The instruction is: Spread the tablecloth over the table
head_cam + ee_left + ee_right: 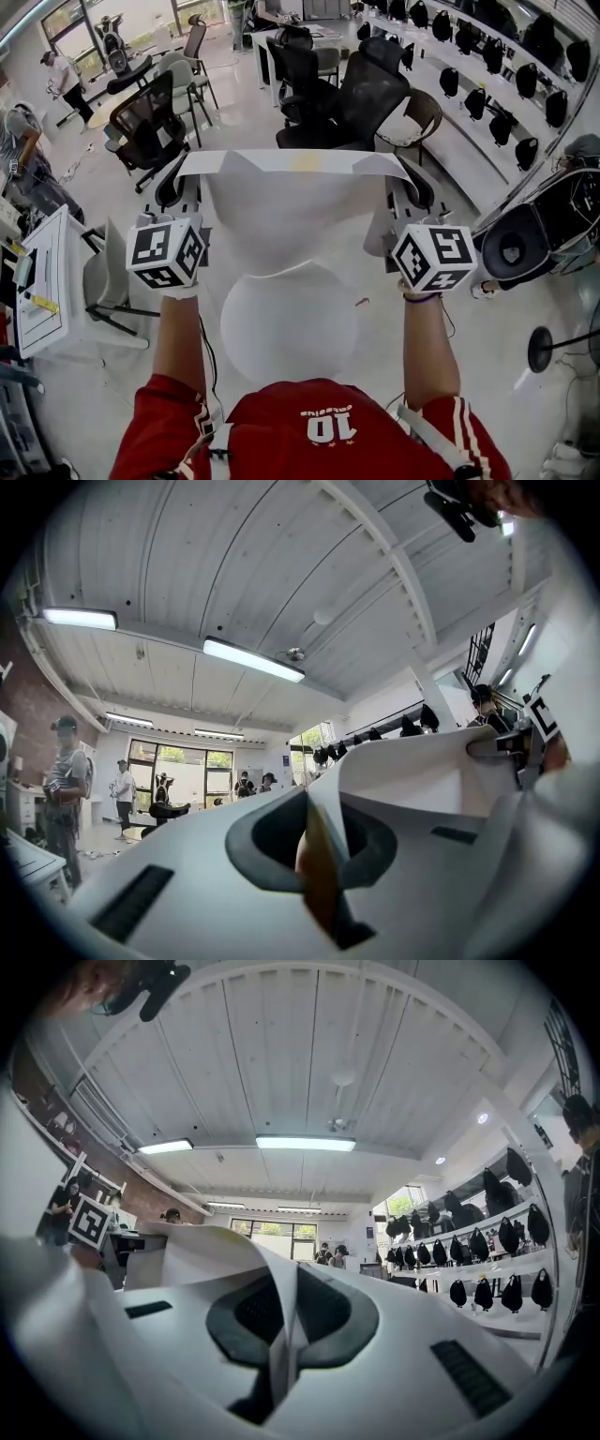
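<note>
The white tablecloth (281, 211) hangs stretched between my two grippers, its top edge held level in front of me. Below it stands the round white table (291, 328), partly hidden by the hanging cloth. My left gripper (185, 178) is shut on the cloth's upper left corner. My right gripper (403, 180) is shut on the upper right corner. In the left gripper view the cloth (412, 780) runs off to the right from the pinched left gripper (319, 855). In the right gripper view the cloth (211, 1246) folds away leftward from the shut right gripper (279, 1335). Both grippers point slightly upward.
Black office chairs (150, 122) (370, 94) stand beyond the table. A white desk unit (42, 281) and a grey chair (108, 277) sit at the left. A black fan (516, 246) and a stand base (539, 349) are at the right. People stand at the far left (61, 80).
</note>
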Motion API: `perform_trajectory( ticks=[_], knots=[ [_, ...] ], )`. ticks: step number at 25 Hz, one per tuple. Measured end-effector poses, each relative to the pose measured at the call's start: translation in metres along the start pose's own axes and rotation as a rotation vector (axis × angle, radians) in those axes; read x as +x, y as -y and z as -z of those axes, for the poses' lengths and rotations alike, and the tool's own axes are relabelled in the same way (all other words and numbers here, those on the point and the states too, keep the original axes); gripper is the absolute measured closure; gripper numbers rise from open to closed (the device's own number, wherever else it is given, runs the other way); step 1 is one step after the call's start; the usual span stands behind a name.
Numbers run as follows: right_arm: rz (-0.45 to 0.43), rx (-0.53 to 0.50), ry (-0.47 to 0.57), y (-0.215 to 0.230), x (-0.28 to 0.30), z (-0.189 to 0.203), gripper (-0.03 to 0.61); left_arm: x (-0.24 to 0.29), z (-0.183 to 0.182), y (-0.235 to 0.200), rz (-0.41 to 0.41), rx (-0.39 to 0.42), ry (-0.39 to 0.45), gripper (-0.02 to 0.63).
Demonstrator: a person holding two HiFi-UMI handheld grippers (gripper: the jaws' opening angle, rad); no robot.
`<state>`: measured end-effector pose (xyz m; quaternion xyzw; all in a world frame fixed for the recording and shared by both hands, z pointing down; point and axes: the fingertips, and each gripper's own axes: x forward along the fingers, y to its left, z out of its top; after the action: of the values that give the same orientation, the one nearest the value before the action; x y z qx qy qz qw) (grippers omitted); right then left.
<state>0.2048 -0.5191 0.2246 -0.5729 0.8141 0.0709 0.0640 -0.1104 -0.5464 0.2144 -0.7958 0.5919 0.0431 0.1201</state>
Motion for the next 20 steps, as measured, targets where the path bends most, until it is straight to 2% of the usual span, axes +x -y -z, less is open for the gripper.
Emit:
perform_trajectory(
  ticks=[5, 9, 14, 20],
  knots=[
    [0.005, -0.006, -0.017, 0.007, 0.014, 0.013, 0.56, 0.017, 0.012, -0.002, -0.001, 0.007, -0.005, 0.603],
    [0.015, 0.008, -0.05, 0.01, 0.018, 0.031, 0.561, 0.019, 0.035, -0.001, 0.014, -0.014, -0.045, 0.603],
    [0.019, 0.022, -0.104, 0.004, 0.011, 0.055, 0.561, 0.006, 0.066, 0.001, 0.022, -0.062, -0.101, 0.603],
    [0.029, 0.047, -0.133, 0.0, -0.01, 0.073, 0.56, -0.017, 0.084, 0.012, 0.037, -0.06, -0.138, 0.603]
  ],
)
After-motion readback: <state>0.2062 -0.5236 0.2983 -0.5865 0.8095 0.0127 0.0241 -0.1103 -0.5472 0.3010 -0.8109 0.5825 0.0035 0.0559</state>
